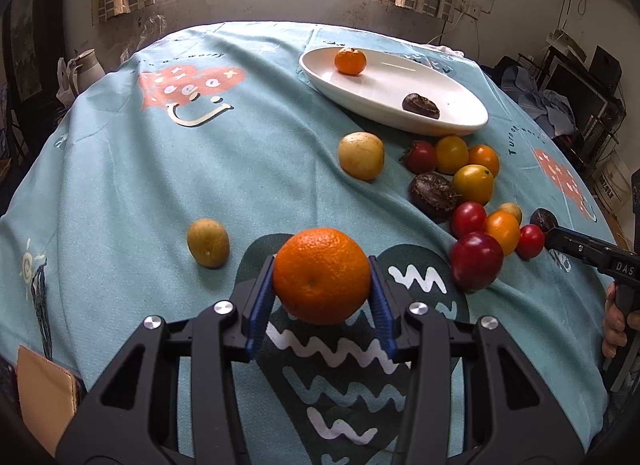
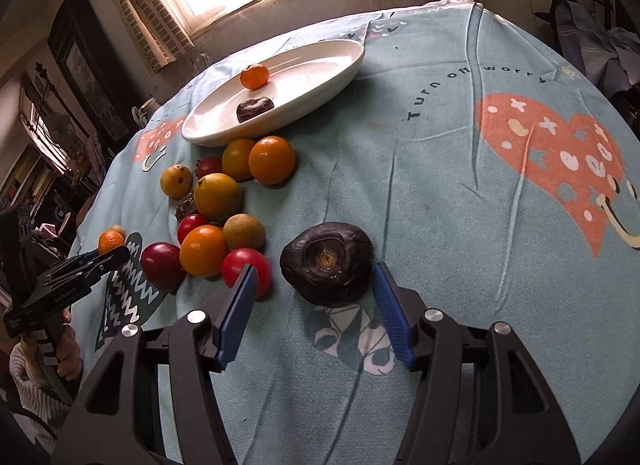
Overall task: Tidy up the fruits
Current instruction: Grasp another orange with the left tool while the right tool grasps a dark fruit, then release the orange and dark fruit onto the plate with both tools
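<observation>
Now the left gripper [image 1: 322, 279] clamps an orange [image 1: 322, 276] between its blue pads above the teal tablecloth [image 1: 160, 185]. Meanwhile the right gripper [image 2: 314, 285] stands open around a dark wrinkled fruit [image 2: 326, 263], near the white oval plate [image 2: 320, 65].

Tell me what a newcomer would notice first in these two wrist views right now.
First, the big orange clamped between the left gripper's blue pads, low over the teal tablecloth. Next, the dark wrinkled fruit lying between the open fingers of the right gripper. Behind them, a heap of red, orange and yellow fruits sits beside the white oval plate, which holds only a small orange and one dark fruit.
</observation>
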